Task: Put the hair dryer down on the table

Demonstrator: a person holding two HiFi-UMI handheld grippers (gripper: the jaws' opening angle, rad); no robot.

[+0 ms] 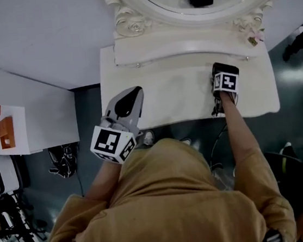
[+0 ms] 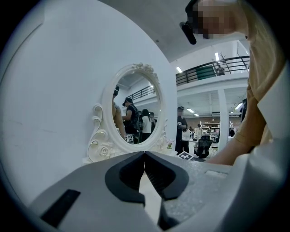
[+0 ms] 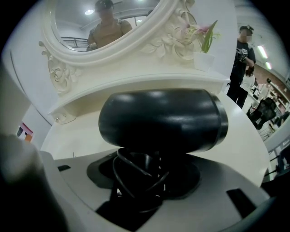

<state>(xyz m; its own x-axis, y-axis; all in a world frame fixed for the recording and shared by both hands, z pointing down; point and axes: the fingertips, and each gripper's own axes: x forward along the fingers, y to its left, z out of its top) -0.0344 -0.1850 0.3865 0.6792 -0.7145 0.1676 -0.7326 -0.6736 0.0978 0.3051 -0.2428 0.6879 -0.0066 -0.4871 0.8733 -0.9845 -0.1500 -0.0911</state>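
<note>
Table (image 1: 176, 95) in white, seen from above in the head view, with an oval mirror (image 1: 193, 18) at its back edge. My left gripper (image 1: 133, 94) hangs over the front left part of the top. My right gripper (image 1: 224, 73) tips steeply down over the right part, and its marker cube hides whatever it carries. A dark cord (image 1: 215, 107) trails beside it at the front edge.

In the left gripper view, my left gripper (image 2: 145, 157) has its fingers together, tips meeting, with nothing between them. Ahead is the carved mirror (image 2: 136, 108), and a strip of pale tabletop shows below the tips.

In the right gripper view, my right gripper (image 3: 146, 176) has its fingers standing wide and clamped on the handle of the black hair dryer (image 3: 163, 120), with loops of cord (image 3: 129, 174) bunched round that handle. The dryer's barrel lies crosswise just past the fingertips, over the right part of the tabletop (image 3: 244, 140) in front of the mirror's shelf. Whether it touches the top, I cannot tell.
</note>
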